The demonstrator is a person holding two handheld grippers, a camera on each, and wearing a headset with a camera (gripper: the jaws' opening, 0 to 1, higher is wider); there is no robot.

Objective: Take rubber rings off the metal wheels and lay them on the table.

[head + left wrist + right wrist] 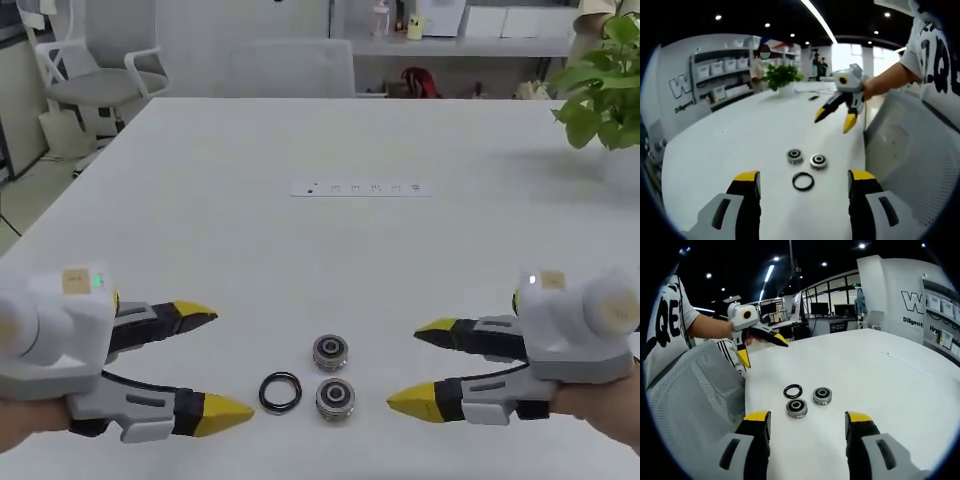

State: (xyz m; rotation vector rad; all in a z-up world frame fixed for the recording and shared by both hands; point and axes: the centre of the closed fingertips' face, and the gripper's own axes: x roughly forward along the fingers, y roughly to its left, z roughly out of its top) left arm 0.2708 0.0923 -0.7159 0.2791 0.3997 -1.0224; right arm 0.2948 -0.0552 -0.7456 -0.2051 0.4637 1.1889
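Tongs: left tongs (232, 362) and right tongs (404, 366) are both spread wide and hold nothing, tips aimed inward at each other, low over the desk (300, 250).
Ring: one black ring (280, 391) lies flat and loose on the desk, just left of the near wheel, a sliver apart from it.
Wheels: near wheel (335, 397) and far wheel (330, 351) lie flat, hubs up. They line up near-to-far, just beside each other, between the two tongs.
Key relation: the wheels sit straight inward from the right tongs' tips, a bit closer to them than to the left tongs. The loose ring lies between the left tongs and the near wheel.
Looks: small silver discs with dark centres, round, so no long axis to line up on.
Rubber left: too small to be sure; the near wheel's rim seems darker in the right gripper view.
Next, my call: one pair of tongs pins a wheel and the other peels.
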